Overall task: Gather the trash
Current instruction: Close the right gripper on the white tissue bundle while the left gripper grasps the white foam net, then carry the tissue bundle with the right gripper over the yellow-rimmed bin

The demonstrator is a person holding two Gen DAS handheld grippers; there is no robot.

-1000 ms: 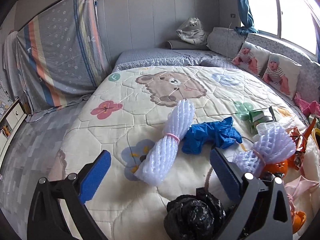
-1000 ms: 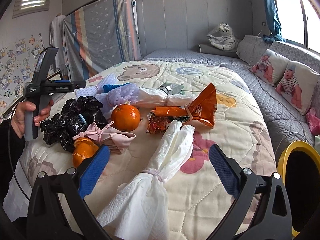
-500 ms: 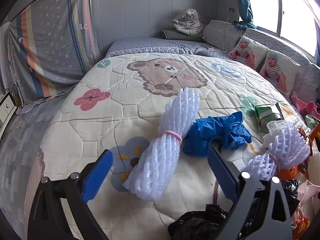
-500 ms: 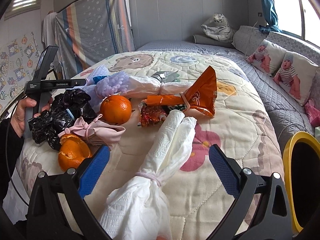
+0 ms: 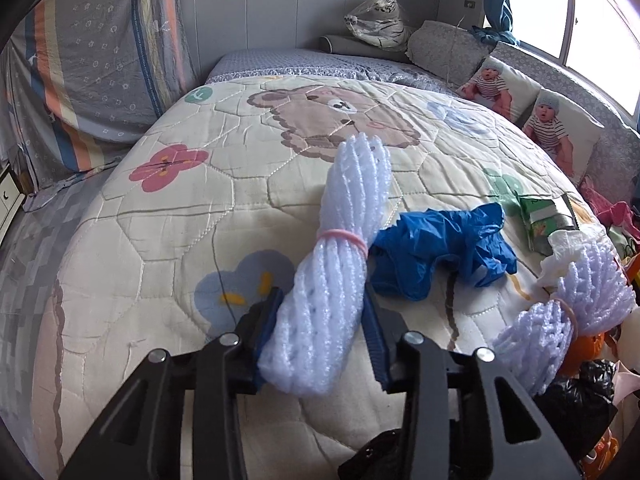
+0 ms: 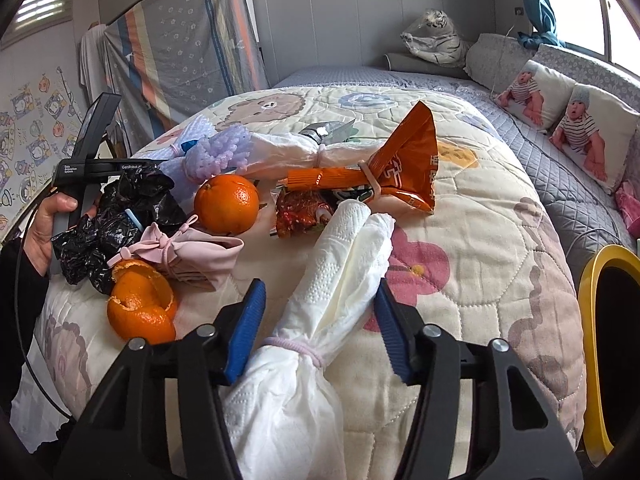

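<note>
Our left hand-held gripper is closing, pads touching the white foam net roll on the bed. Our right hand-held gripper is closing around the tissue bundle, one pad not yet touching. This is the pickup step; next we judge both need lifting toward the yellow bin at right. We count two foam rolls, one blue glove just right, one orange.

Foam net roll lies left of crumpled glove on quilt.
</note>
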